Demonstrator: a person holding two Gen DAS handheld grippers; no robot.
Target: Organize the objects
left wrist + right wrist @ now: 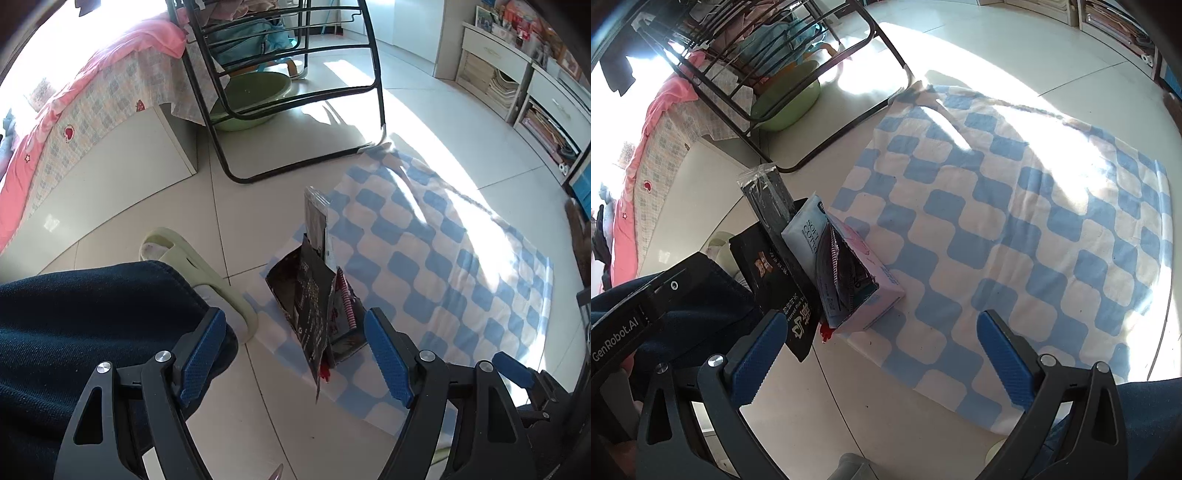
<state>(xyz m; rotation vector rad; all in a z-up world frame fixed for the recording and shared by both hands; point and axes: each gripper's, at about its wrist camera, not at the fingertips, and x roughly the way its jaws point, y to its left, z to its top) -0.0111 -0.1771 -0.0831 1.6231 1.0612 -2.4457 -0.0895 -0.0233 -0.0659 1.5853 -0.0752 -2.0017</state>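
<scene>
Since the box [866, 295] at the near-left corner of the checked cloth [1015, 221] already holds the packets [775, 221] upright, your sorting looks nearly finished. Both your left gripper [295, 354] and right gripper [882, 354] hang spread apart and empty, and nothing loose remains on the cloth.

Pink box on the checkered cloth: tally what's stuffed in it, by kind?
Black snack pouch: 1
Clear-wrapped dark flat pack: 1
Soft tissue pack: 1
Spiral-bound notebook: 1
Total: 4 items showing in the pink box; anything deeper is hidden.
</scene>
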